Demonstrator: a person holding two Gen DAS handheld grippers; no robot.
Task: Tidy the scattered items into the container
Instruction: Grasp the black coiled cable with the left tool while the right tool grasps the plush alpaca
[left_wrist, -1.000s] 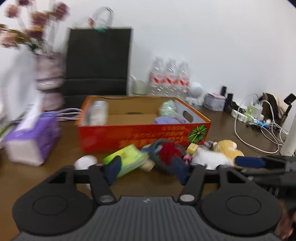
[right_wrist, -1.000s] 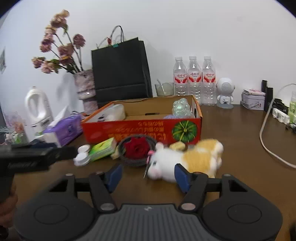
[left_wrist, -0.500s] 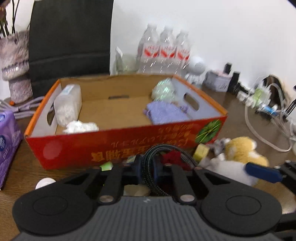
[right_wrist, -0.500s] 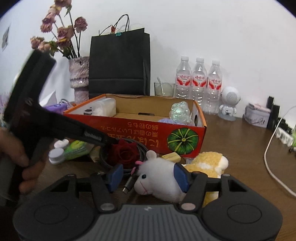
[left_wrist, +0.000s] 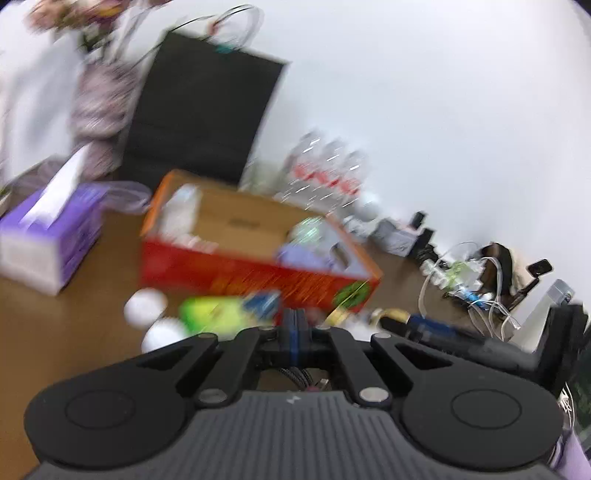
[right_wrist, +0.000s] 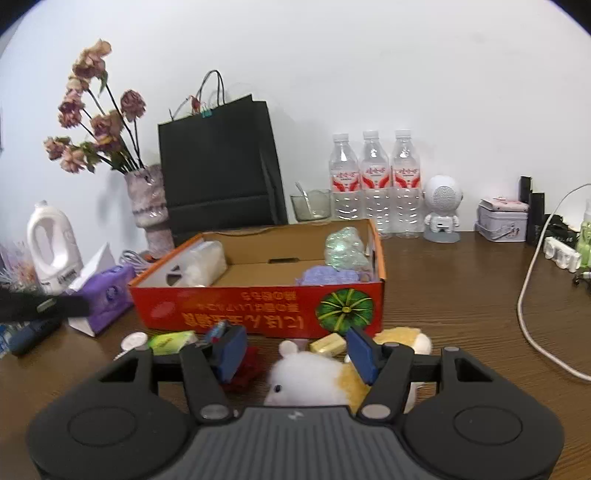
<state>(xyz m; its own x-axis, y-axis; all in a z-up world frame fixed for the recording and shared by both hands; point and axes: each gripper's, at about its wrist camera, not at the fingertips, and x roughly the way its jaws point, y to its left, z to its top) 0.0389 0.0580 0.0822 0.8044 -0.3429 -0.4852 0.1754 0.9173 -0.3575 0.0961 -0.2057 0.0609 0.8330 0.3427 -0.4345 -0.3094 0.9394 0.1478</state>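
Observation:
The red cardboard box (right_wrist: 258, 306) stands open on the brown table with a few items inside. In front of it lie a green packet (right_wrist: 173, 339), white caps (right_wrist: 136, 339), a yellow bar (right_wrist: 328, 343), a red rose (right_wrist: 247, 365) and a white and yellow plush toy (right_wrist: 310, 376). My right gripper (right_wrist: 295, 354) is open, its blue pads on either side of the plush without pressing it. In the blurred, tilted left wrist view, my left gripper (left_wrist: 295, 321) is shut on a black braided cable (left_wrist: 295, 373) that hangs under the fingers, short of the box (left_wrist: 258, 273).
A purple tissue box (right_wrist: 107, 291), a white jug (right_wrist: 51, 240) and a vase of dried flowers (right_wrist: 147, 206) stand at the left. A black paper bag (right_wrist: 218, 166), three water bottles (right_wrist: 373, 177) and a small white robot figure (right_wrist: 441, 206) line the wall. White cables (right_wrist: 528, 295) lie at the right.
My left gripper closed on the braided cable, drew back from the box and rolled, tilting its view. My right gripper moved forward, so the plush toy now lies between its fingers.

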